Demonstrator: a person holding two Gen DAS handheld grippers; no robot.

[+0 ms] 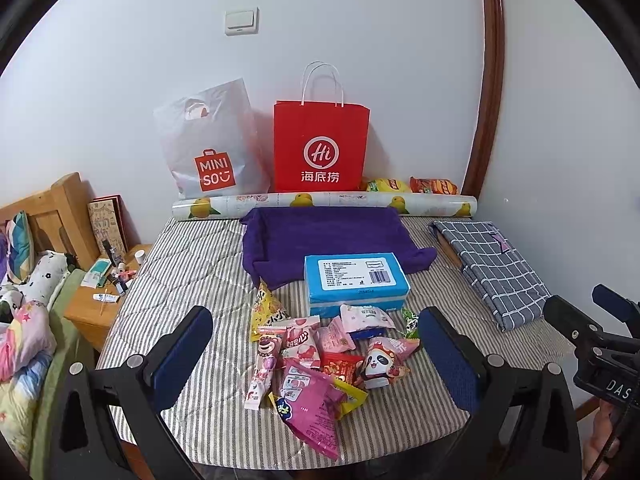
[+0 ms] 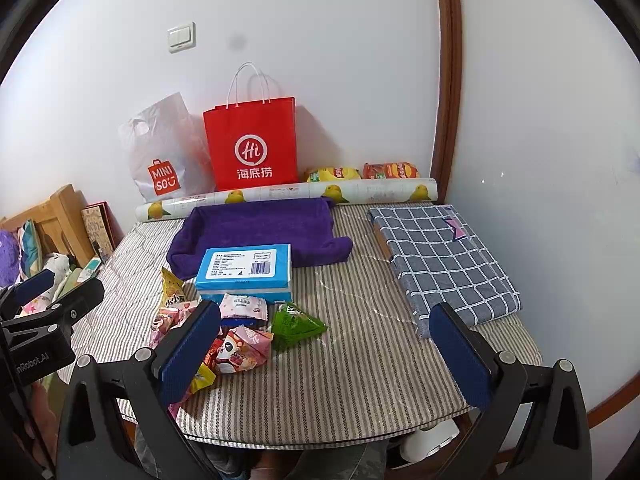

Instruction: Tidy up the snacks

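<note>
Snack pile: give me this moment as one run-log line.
stage: not started | left tongs: open above snack pile | right tongs: open, empty | blue box: behind pile | purple tray: empty

- My two views are evenly lit by soft, cool light.
- The red paper bag [image 1: 321,146] throws a faint shadow toward 3 o'clock on the wall [image 1: 360,32].
- Fisheye bending curves the door frame [image 2: 447,80]; black corners ring each picture.
- A small grey smudge sits at 11 o'clock on my right view.
</note>
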